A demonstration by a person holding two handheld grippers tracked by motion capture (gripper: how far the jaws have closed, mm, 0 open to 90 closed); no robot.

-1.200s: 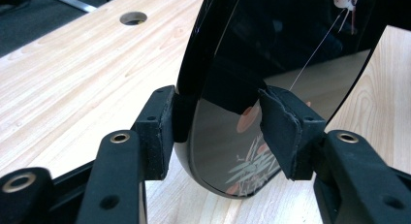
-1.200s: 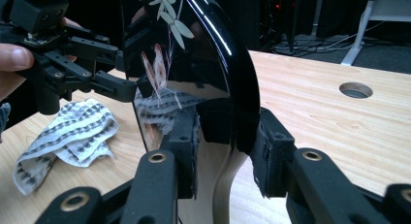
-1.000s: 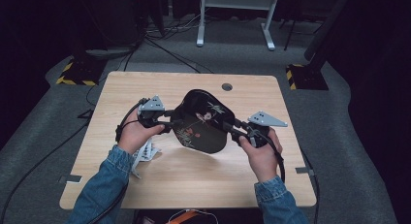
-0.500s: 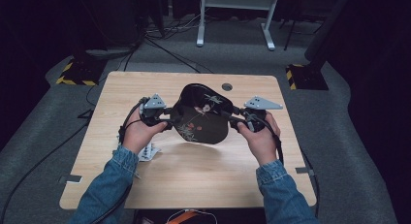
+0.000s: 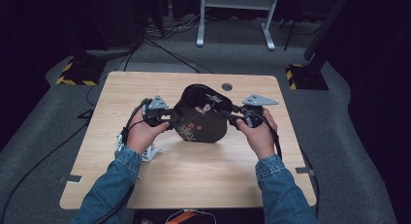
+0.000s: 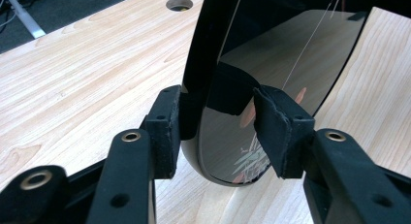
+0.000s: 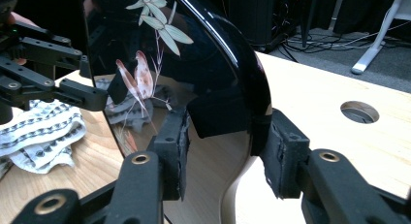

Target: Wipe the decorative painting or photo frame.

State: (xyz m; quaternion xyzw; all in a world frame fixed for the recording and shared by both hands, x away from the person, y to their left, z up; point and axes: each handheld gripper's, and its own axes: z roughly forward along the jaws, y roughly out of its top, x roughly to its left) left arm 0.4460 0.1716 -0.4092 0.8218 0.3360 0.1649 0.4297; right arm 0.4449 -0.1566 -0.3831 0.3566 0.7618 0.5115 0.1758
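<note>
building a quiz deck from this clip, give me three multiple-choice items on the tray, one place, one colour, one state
1. Where is the cloth?
A. under the person's left wrist
B. beside the table's hole
C. on the tray

2. What colour is the tray?
A. white
B. glossy black with a flower pattern
C. plain red

3. How is the tray placed?
A. flat and untouched
B. upside down on the floor
C. between the left hand-held gripper and the right hand-held gripper

Answers: 1 A, it peeks out beside that wrist; 2 B, leaves and petals show; 3 C, jaws straddle both rims.
</note>
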